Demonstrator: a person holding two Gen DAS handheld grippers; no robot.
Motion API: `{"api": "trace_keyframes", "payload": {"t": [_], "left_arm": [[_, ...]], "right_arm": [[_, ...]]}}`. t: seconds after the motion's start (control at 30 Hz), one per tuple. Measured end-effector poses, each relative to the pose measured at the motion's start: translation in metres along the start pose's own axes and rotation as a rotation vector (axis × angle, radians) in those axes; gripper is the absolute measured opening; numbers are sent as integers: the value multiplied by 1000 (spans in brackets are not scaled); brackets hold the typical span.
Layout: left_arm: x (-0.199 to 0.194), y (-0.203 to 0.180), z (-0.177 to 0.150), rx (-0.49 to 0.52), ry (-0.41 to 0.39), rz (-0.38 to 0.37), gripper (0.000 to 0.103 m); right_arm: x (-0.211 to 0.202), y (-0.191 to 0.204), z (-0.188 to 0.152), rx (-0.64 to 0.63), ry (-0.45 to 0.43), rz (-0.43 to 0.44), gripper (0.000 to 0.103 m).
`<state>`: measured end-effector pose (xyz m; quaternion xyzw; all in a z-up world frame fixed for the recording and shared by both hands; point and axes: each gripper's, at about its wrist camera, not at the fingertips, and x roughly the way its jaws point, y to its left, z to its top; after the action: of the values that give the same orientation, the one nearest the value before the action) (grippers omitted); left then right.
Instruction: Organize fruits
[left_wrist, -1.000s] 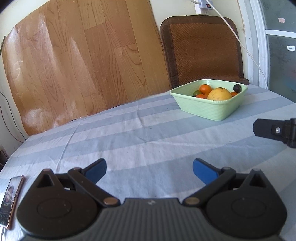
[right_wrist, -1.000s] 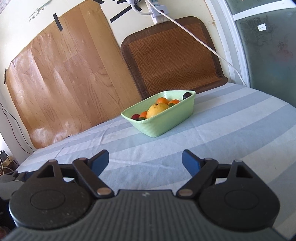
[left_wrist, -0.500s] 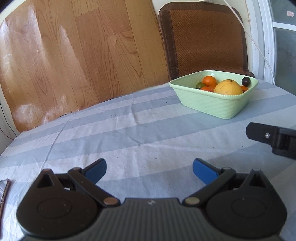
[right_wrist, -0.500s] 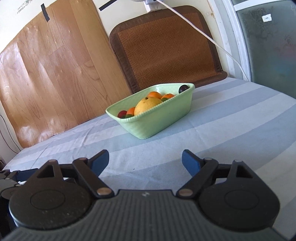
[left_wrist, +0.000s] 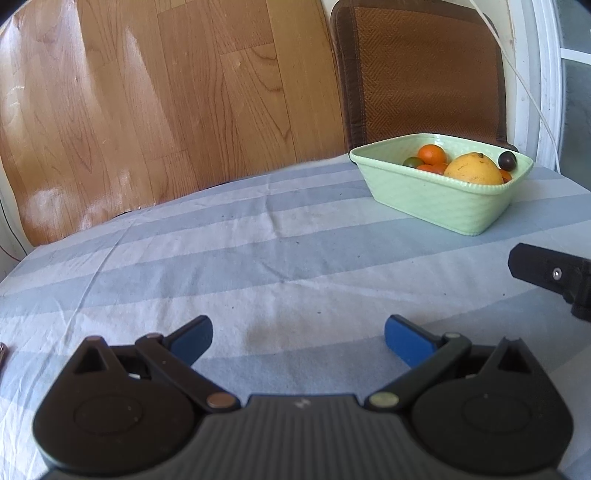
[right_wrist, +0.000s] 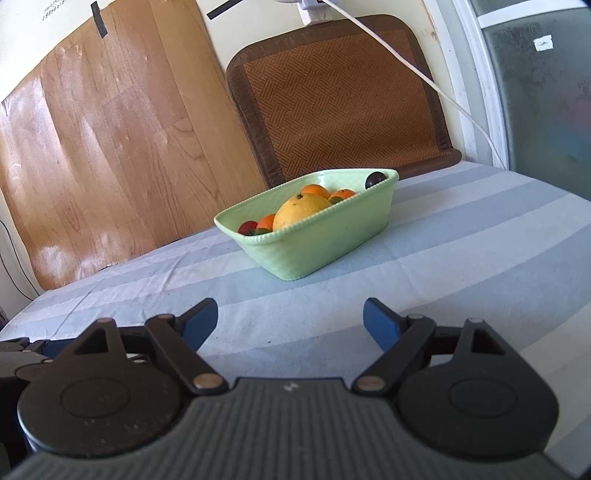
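Both grippers, left and right, hover with jaws spread above the striped-cloth surface near a pale green fruit-filled bowl.

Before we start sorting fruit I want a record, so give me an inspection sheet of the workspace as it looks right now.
Surface: striped tablecloth, creased, faint stain near the left tongs.
Job's things: green basket holding a big yellow fruit, small oranges, one dark round fruit at its far corner.
Clutter: nothing seen on the cloth besides a sliver of some object at the left edge.
Grippers: left tongs open, empty; right tongs open, empty.
Cables: white cord hanging down the wall.
Surroundings: wood-pattern sheet, brown woven mat.
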<state>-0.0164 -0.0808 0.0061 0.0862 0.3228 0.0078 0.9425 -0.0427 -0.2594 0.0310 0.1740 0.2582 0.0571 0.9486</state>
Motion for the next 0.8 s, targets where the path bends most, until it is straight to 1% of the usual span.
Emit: {"api": "trace_keyframes", "payload": {"t": [0.8], "left_arm": [[-4,-1,0,-1,-26,20,103]], "right_arm": [[-2,-1,-1,11,-15,9,88]]}}
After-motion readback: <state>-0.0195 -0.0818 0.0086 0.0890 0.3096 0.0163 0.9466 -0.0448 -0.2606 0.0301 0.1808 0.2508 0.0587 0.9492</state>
